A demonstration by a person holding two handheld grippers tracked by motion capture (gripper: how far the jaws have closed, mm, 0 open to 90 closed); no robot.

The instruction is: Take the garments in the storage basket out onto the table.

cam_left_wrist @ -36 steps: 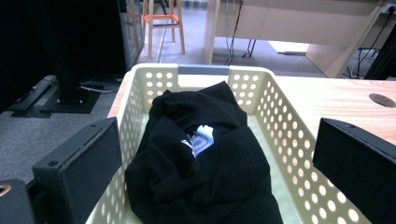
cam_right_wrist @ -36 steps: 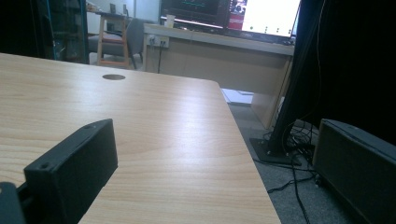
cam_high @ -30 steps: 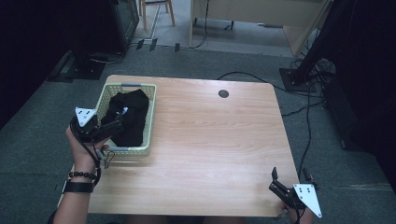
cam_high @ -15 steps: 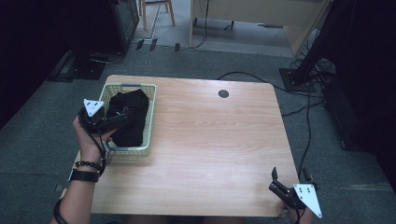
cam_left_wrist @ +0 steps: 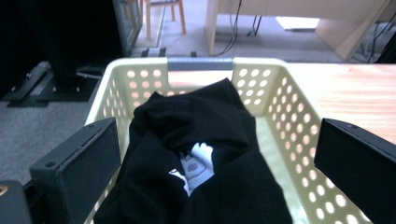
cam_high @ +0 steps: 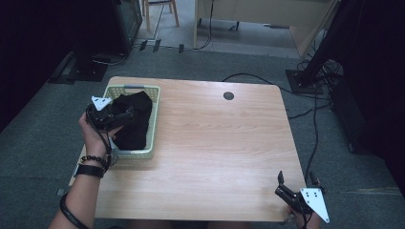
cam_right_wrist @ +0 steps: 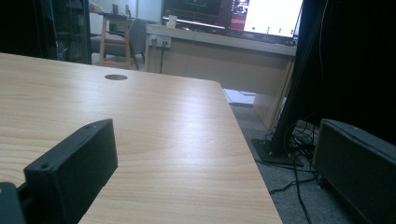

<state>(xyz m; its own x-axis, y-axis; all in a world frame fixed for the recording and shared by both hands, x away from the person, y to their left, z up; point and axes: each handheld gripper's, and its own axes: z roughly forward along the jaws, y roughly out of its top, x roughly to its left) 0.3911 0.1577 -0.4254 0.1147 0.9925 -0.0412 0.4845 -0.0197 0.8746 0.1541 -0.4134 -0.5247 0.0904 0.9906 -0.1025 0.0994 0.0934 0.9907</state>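
Left gripper (cam_high: 125, 116), held in the person's left hand (cam_high: 98, 133), is hovering over the near half of the cream perforated basket (cam_high: 154, 121) at the table's left edge, its jaws standing wide apart with nothing between them; in the left gripper view (cam_left_wrist: 212, 154) the black garment (cam_left_wrist: 205, 154) is lying bunched inside the basket (cam_left_wrist: 275, 88), a white printed patch (cam_left_wrist: 196, 164) showing among its folds, one fold rising toward the grey handle (cam_left_wrist: 200, 63) on the far rim. Right gripper (cam_high: 297, 183) is resting at the near right corner of the wooden table (cam_high: 215, 143), well apart from the basket, jaws spread and holding nothing. Small dark round cap (cam_high: 229, 96) is sitting near the table's far edge
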